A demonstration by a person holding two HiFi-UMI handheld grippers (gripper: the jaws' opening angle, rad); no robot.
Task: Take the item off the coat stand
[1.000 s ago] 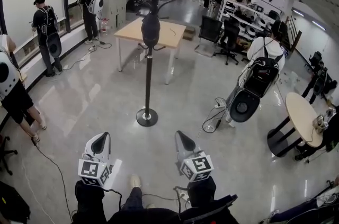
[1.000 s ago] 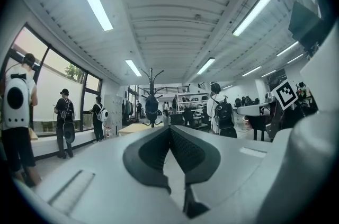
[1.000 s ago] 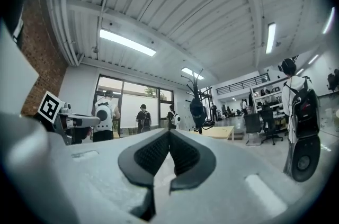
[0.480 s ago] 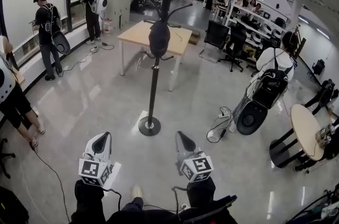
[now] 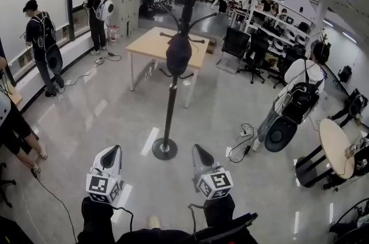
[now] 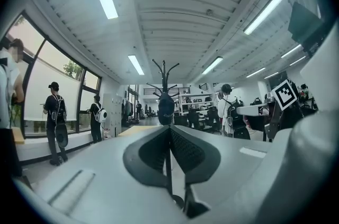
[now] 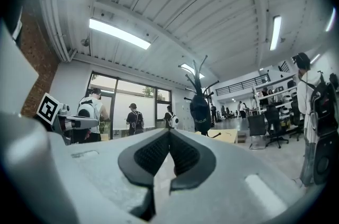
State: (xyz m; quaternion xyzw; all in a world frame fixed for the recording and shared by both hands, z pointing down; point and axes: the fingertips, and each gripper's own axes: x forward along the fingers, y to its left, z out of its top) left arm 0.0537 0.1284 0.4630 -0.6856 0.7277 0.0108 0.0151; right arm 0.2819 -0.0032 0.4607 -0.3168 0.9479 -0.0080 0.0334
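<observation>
Coat stand (image 5: 170, 110) nearer; rounded black item (image 5: 179, 54)

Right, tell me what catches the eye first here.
A black coat stand rises mid-floor, straight ahead, with a dark item hung high on it. At the bottom of the head view, the left tool and right tool point toward it, both shut and empty. A person with a backpack stands off to the right.

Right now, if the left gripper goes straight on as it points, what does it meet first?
Probably the coat stand, around the dark item hanging on it. Nothing shows in between, though depth is unclear.
</observation>
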